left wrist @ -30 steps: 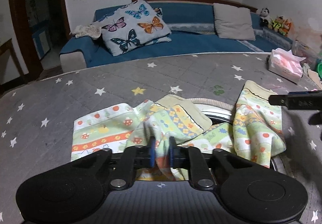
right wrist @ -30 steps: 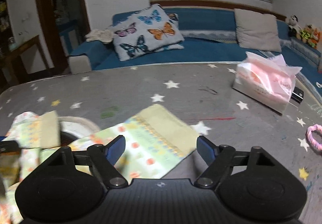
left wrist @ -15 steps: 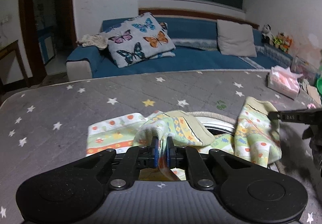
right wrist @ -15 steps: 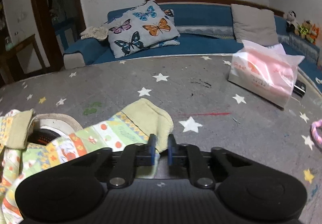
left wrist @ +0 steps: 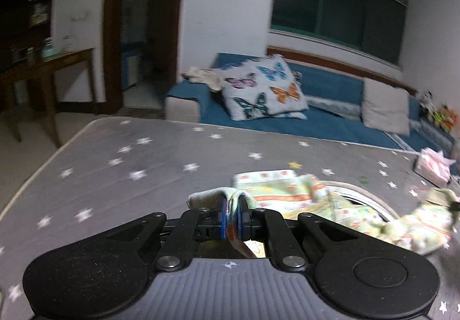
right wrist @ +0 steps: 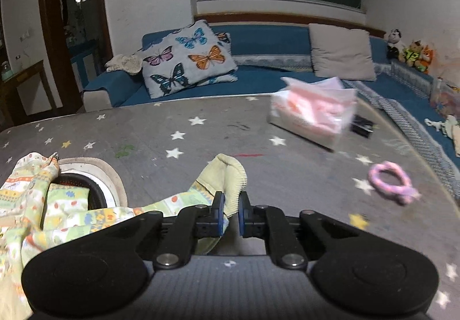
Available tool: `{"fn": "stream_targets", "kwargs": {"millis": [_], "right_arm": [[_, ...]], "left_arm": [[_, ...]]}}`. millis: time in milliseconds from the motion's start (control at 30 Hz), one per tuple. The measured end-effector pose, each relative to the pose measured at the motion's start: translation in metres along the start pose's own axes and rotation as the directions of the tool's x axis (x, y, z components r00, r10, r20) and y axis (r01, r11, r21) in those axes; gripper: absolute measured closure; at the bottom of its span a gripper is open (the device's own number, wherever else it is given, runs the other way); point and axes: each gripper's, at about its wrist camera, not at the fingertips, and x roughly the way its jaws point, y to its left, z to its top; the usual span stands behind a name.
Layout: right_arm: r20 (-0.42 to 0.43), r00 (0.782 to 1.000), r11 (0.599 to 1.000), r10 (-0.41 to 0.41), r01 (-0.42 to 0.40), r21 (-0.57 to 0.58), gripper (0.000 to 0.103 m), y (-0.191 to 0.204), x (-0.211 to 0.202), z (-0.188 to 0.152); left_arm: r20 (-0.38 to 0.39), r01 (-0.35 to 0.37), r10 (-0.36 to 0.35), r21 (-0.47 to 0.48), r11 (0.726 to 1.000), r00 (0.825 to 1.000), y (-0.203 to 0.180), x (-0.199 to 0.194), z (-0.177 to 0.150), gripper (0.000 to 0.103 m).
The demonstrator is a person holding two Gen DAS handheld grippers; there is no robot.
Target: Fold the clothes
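Now both cams sit higher and angled differently vs 0.5 s ago: left wrist view has swung left, showing the doorway and wooden side table that were mostly out of frame before; bkgd is motion-blurred. Left gripper is clamped on the garment as before, but the pinched cuff now rides up over the blue pads, w/ cloth trailing off to the right instead of heaped right in front. Right gripper has jaws narrow, pinching the yellow-green ribbed cuff; same grip as 0.5 s ago, but the cuff now stands up above the fingers rather than lying flat on the table. Tissue pack and pink ring look blurred, and the ring sits nearer mid-frame than before.

Garment: small, pale green/cream, w/ orange and red print bands, plain yellow-green ribbed cuffs. One cuff in each gripper. Body of it sags between them, part draped over the round opening w/ dark insert set in the grey star-print table cover. In right wrist view the cloth bunches at lower left, wrinkled, one flap lying across the opening's rim. In left wrist view the far end lifts off the table at right, next to a dark bit of the other tool; too blurred to read more.

Bkgd: blue sofa, butterfly cushion.
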Motion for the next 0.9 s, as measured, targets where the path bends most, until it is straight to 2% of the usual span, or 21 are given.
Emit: {"fn": "stream_targets", "kwargs": {"millis": [267,400,500,600,733,767,833,867,900], "right_arm": [[0.022,0.998,0.998,-0.066,0.066,0.002,0.094,-0.030,-0.049,-0.027],[0.029,0.995,0.995,-0.097,0.097,0.009,0.095,-0.043,-0.072,-0.045],[0.030,0.992,0.993,-0.120,0.119,0.009,0.095,-0.049,-0.084,-0.056],[-0.008,0.990,0.990,-0.138,0.138,0.024,0.095,-0.056,-0.080,-0.067],[-0.062,0.989,0.989,-0.136,0.139,0.046,0.094,-0.062,-0.068,-0.080],[-0.070,0.988,0.989,-0.138,0.141,0.041,0.094,-0.062,-0.066,-0.083],[-0.083,0.987,0.989,-0.140,0.144,0.043,0.093,-0.062,-0.062,-0.087],[-0.087,0.986,0.988,-0.139,0.144,0.047,0.092,-0.062,-0.060,-0.089],[-0.086,0.987,0.988,-0.139,0.143,0.051,0.092,-0.062,-0.059,-0.090]], "left_arm": [[-0.022,-0.094,0.092,-0.089,0.992,0.996,0.049,-0.043,-0.040,0.096],[-0.051,-0.109,0.102,-0.145,0.983,0.993,0.067,-0.062,-0.064,0.096],[-0.093,-0.119,0.105,-0.152,0.981,0.990,0.076,-0.065,-0.080,0.096],[-0.148,-0.146,0.125,-0.137,0.980,0.981,0.079,-0.055,-0.095,0.094],[-0.172,-0.186,0.173,-0.061,0.981,0.970,0.074,-0.049,-0.105,0.088],[-0.171,-0.195,0.185,-0.038,0.980,0.968,0.072,-0.049,-0.106,0.086],[-0.150,-0.213,0.212,0.010,0.977,0.966,0.066,-0.053,-0.107,0.070],[-0.136,-0.223,0.225,0.034,0.974,0.965,0.063,-0.055,-0.107,0.055],[-0.113,-0.227,0.233,0.062,0.972,0.966,0.060,-0.058,-0.107,0.049]]}}
